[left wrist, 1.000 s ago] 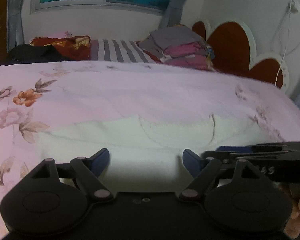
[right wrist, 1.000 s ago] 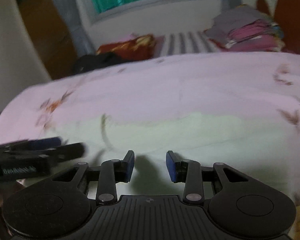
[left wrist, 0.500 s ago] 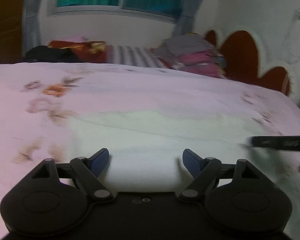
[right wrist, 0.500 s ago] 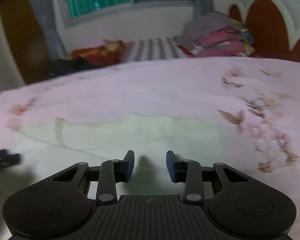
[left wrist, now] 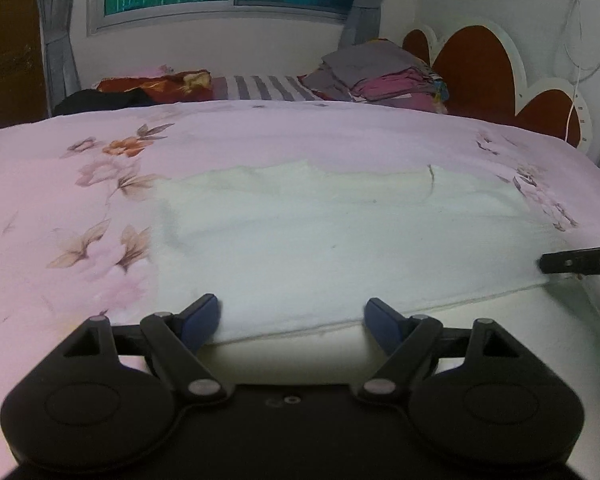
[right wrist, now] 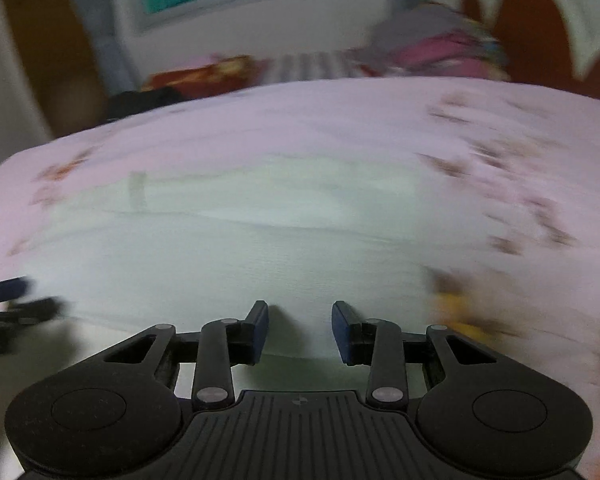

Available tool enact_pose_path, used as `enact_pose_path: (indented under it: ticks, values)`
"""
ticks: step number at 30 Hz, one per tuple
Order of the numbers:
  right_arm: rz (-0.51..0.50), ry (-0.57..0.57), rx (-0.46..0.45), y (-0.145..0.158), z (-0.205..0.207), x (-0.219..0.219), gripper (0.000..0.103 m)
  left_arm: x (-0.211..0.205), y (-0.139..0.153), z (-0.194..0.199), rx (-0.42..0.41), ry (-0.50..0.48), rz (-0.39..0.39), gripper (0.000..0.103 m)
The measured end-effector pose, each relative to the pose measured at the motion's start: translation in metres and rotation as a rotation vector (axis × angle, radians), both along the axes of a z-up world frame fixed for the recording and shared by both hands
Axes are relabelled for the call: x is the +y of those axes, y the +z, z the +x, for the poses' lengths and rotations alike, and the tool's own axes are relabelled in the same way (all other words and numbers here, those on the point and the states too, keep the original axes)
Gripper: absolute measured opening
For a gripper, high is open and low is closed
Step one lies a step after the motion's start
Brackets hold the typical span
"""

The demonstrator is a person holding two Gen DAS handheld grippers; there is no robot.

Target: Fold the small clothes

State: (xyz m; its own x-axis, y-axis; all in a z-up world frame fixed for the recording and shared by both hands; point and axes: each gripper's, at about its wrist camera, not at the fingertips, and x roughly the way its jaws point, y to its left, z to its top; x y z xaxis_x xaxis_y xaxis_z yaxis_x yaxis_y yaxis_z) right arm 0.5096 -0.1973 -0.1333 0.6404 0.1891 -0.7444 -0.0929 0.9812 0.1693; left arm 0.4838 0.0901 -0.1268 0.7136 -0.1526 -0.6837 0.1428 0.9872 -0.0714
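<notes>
While one pale garment (left wrist: 340,248) lies flat on the pink floral bedsheet (left wrist: 80,184), two grippers hover at its near edge, left gripper (left wrist: 292,316) and right gripper (right wrist: 300,330) both spread apart, gripping nothing.

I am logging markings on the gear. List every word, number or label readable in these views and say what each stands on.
Pale lettering on the black right gripper at the right edge of the left wrist view: cut off by the frame and too small to read.
Round mark on the ribbed black body of the right gripper, right wrist view: a symbol, no text.
Pale green garment, pink floral bedsheet: no text visible.
</notes>
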Motion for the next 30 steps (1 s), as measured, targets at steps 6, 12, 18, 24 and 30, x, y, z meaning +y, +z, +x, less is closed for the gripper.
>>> enact_pose_path:
  ticks: [6,12,18,24,30]
  values:
    - [-0.072,0.014,-0.011,0.008,-0.008,0.000,0.036,-0.003,0.009,0.000,-0.012,0.017,-0.010,0.076]
    - [-0.045,-0.030,-0.001,0.007,-0.011,-0.007,0.036,0.007,0.000,0.003,0.026,0.013,0.010,0.077]
    - [-0.055,-0.033,-0.003,0.001,-0.015,-0.009,0.036,0.006,-0.006,0.000,0.021,-0.014,0.046,0.077]
    - [-0.029,-0.065,-0.034,0.018,-0.029,-0.014,0.036,0.017,0.010,-0.024,-0.035,0.042,0.050,0.103]
    - [0.051,-0.112,-0.065,0.037,-0.093,-0.050,0.077,0.046,0.010,-0.080,0.012,0.039,0.022,0.090]
